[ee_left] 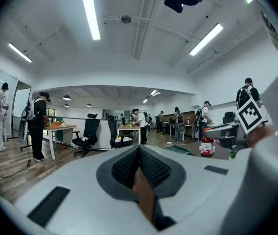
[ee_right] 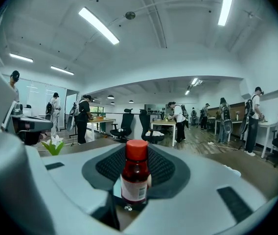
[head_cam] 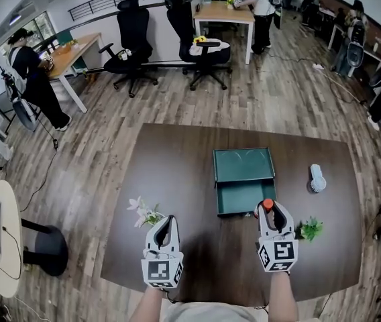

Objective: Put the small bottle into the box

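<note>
A small bottle (head_cam: 267, 204) with a red cap and dark red contents stands upright between the pads of my right gripper (head_cam: 269, 210), which is shut on it just in front of the box. In the right gripper view the bottle (ee_right: 135, 177) fills the middle, pinched at its body. The box (head_cam: 243, 164) is green, at the table's centre, with its drawer (head_cam: 225, 200) pulled out toward me. My left gripper (head_cam: 166, 221) hovers over the table's near left, shut on nothing; its pads (ee_left: 151, 168) meet at the tips. From there the bottle (ee_left: 207, 146) shows off to the right.
On the dark brown table (head_cam: 177, 166) lie a white flower (head_cam: 140, 211) by the left gripper, a green sprig (head_cam: 310, 229) right of the right gripper, and a white object (head_cam: 317, 178) at the right. Office chairs (head_cam: 131, 52), desks and people stand beyond the table.
</note>
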`<state>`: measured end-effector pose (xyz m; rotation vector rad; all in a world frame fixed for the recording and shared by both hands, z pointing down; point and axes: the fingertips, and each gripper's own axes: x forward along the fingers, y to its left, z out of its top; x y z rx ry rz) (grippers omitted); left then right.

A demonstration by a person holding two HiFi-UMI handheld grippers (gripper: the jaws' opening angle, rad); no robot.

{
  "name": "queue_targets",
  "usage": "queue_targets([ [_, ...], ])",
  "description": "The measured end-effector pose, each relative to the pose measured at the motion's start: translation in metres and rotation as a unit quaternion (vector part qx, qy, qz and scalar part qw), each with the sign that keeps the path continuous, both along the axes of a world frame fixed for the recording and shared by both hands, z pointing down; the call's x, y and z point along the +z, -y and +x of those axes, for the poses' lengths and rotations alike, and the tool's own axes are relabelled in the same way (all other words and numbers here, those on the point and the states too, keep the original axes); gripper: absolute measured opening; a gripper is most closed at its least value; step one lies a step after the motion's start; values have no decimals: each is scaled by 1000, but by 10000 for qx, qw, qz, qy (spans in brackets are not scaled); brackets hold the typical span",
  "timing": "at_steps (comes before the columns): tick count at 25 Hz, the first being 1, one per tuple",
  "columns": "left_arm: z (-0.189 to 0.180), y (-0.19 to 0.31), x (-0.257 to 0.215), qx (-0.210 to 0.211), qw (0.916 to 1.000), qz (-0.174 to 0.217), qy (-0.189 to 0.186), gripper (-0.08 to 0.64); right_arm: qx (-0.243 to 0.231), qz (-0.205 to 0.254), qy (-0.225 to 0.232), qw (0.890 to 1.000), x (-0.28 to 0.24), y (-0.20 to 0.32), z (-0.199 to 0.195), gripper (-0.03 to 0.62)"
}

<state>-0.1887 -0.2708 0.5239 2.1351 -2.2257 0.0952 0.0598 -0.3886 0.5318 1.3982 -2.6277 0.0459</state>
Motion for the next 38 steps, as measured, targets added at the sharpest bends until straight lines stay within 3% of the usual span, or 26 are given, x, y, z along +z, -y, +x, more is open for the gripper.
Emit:
queue_targets([
  [11, -10, 15, 50, -144, 9982, -471, -332, 2, -268, -572, -383, 9973, 56, 49, -46, 133],
  [19, -19, 18, 67, -311, 9962, -648, -482, 2, -429, -1054, -638, 9915, 100, 57, -63, 133],
  [38, -9, 21, 69, -107, 9966, -684, -438, 2, -425, -1225, -1094, 9855, 115, 45, -63, 137],
])
